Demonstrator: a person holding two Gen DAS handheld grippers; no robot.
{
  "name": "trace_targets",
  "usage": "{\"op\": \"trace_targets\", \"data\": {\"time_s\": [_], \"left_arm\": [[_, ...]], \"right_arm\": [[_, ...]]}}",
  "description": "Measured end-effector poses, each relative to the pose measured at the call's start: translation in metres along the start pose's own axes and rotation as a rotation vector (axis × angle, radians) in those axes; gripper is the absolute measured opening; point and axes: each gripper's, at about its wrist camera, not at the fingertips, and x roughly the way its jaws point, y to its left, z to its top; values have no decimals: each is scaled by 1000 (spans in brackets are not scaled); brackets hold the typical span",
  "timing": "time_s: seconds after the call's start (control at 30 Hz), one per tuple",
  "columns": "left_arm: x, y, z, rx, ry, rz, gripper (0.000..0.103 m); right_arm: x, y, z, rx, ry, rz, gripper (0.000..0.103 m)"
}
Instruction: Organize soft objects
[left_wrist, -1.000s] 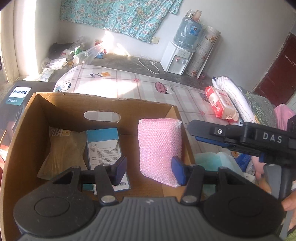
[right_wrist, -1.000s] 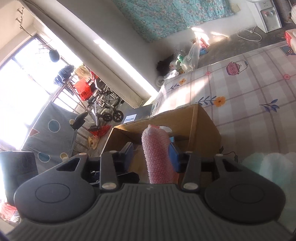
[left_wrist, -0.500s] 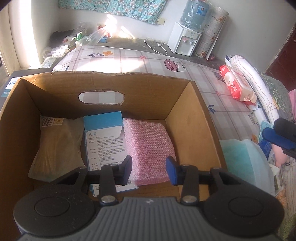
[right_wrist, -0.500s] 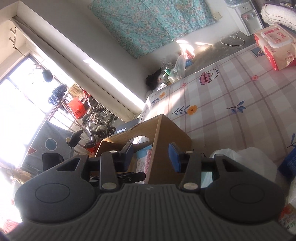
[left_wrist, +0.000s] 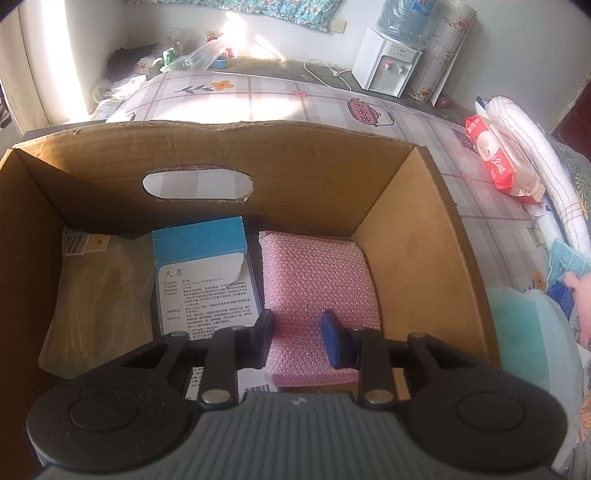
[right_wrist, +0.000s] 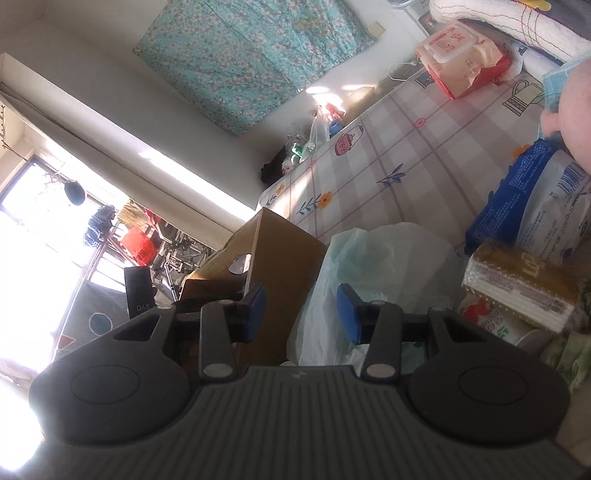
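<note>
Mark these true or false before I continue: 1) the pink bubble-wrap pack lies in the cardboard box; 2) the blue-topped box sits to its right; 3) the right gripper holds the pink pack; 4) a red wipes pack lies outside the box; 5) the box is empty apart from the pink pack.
1) True: the pink bubble-wrap pack lies flat in the cardboard box.
2) False: the blue-topped box is on its left.
3) False: the right gripper is open and empty, facing a pale plastic bag.
4) True: the red wipes pack lies on the checked cloth.
5) False: it also holds the blue-topped box and a tan pouch.
</note>
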Motion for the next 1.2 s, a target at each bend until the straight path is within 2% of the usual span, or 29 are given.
{"op": "trace_targets", "data": {"time_s": [0.13,0.27,0.4,0.47,0.53,0.67,0.87,1.0,1.1,1.2], "left_arm": [[5,6,-1,-43,24,-14,38],[3,15,-2,-103,45,-45,39],[4,24,-3,-209,30,-94,47],[3,24,-3,-243,27,-90,48],[1,21,-4,-257,31,-79,49],[-17,18,-8,-262,-15,-77,61],[-74,-3,-13,-196,-157,-8,72],[-114,-30,-19,-118,-271,26,78],[-139,-57,-27,-39,-340,33,81],[-153,-92,-34,65,-359,-5,83]], "right_arm": [[-12,-7,-7,28,-15,-8,43],[-20,-12,-10,43,-29,-1,43],[-25,-14,-13,55,-32,6,43],[-27,-16,-14,69,-28,10,43],[-31,-18,-15,72,-34,14,43],[-50,-21,-17,64,-88,-2,43],[-85,-46,-27,104,-169,-47,48],[-107,-68,-38,149,-212,-86,51],[-122,-88,-46,192,-248,-105,52],[-132,-104,-52,232,-274,-109,53]]}}
